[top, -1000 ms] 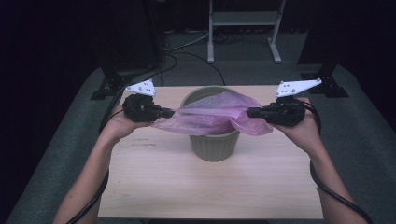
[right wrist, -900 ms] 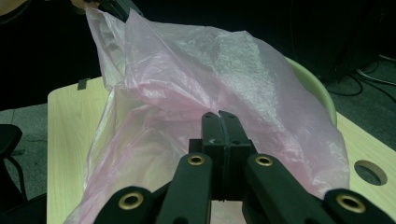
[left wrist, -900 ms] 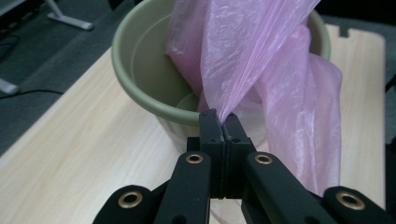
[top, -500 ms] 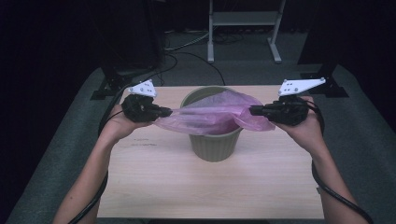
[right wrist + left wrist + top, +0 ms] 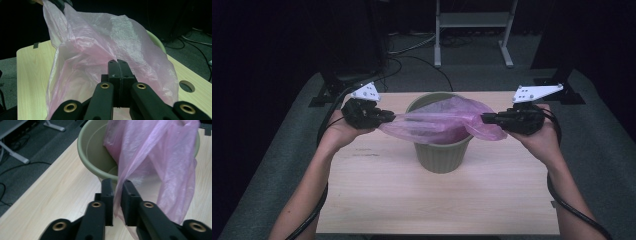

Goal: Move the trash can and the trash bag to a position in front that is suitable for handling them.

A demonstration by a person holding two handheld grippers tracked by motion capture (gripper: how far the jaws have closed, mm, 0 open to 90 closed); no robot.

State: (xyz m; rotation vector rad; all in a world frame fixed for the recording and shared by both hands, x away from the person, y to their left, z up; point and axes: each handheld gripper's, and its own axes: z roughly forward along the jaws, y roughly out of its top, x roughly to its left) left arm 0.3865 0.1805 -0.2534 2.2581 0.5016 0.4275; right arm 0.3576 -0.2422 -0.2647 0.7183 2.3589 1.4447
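A thin pink plastic bag (image 5: 437, 125) is stretched across the mouth of an olive-green bin (image 5: 442, 155) standing mid-table. My left gripper (image 5: 389, 117) holds level at the bag's left end. In the left gripper view its jaws (image 5: 117, 185) have just been opening: a narrow gap shows, and the bag's film (image 5: 160, 157) runs through it without being pinched. My right gripper (image 5: 484, 118) is at the bag's right end. In the right gripper view it (image 5: 118, 62) is shut tight on a gathered fold of the bag (image 5: 100, 40).
The bin stands on a light wooden table (image 5: 387, 200) with bare board in front and on both sides. A round hole (image 5: 187, 86) is cut in the tabletop. Grey carpet, cables and metal stand legs (image 5: 472, 35) lie beyond the far edge.
Both hands have stayed where they were. The bag still spans the bin's mouth between the two grippers and looks much the same.
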